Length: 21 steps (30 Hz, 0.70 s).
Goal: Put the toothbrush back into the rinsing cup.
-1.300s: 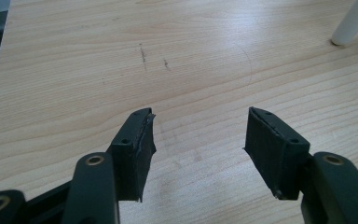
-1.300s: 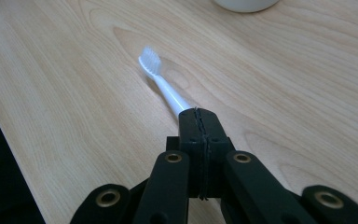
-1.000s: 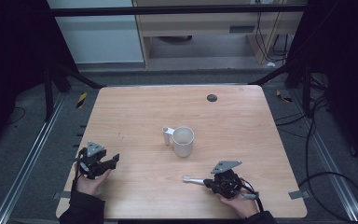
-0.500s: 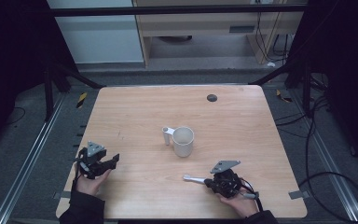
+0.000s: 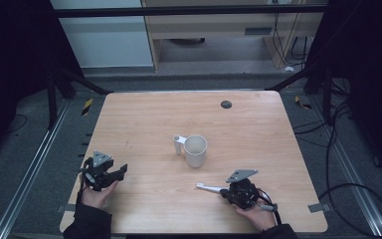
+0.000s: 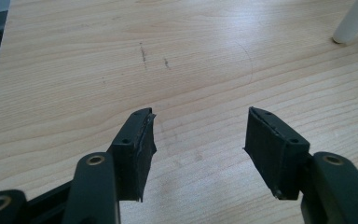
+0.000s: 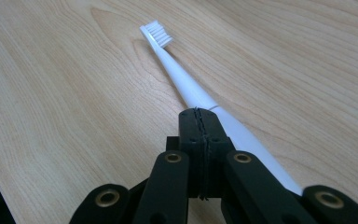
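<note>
Seen from the high view, you are resting both hands on the near part of the wooden table point(image 5: 144, 114). Your left gripper point(image 5: 121, 171) is sitting near the left edge with its jaws parted and nothing between them. Your right gripper point(image 5: 222, 189) is lying toward the near right corner, and a white toothbrush point(image 5: 208, 187) is sticking out past its fingertips, pointing left across the table. A white mug point(image 5: 195, 151) is standing beyond both grippers, roughly between them, with a short white post point(image 5: 178, 144) just beside it on its left.

Along the left gripper view, your two pads point(image 6: 140, 144) are standing well apart over bare wood point(image 6: 121, 60), released and gripping nothing. The foot of the white post point(image 6: 352, 21) is showing far ahead of the right-hand pad.

Along the right gripper view, your fingers point(image 7: 193, 130) are pressed together, pad against pad. The toothbrush point(image 7: 182, 79) is lying on the wood, running out ahead of the fingertips with its bristle head point(image 7: 157, 33) at the far end and its handle passing just beside the clenched pads on their right; whether the pads are pinching it, you cannot tell from here.
</note>
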Each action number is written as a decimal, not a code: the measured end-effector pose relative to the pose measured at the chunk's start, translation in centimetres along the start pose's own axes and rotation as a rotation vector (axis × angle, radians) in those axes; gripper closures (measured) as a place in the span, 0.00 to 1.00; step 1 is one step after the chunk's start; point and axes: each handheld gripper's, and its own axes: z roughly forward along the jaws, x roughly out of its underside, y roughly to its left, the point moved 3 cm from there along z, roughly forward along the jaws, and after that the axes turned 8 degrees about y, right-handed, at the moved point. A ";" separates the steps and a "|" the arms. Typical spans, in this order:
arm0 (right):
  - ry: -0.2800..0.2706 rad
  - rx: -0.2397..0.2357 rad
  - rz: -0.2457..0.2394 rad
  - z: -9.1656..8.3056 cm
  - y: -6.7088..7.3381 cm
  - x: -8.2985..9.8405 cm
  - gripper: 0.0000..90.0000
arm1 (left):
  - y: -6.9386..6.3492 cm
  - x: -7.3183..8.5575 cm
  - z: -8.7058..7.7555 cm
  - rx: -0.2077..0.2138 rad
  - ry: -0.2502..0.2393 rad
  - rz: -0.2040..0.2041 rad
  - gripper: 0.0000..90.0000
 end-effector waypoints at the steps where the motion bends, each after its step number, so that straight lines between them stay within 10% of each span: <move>1: 0.001 0.001 0.000 0.0 0.0 0.0 1.00 | 0.0 0.0 0.0 0.000 0.000 0.000 0.46; 21: 0.003 0.002 -0.014 0.9 0.4 -1.3 1.00 | 0.0 0.0 0.0 -0.002 0.002 0.002 0.46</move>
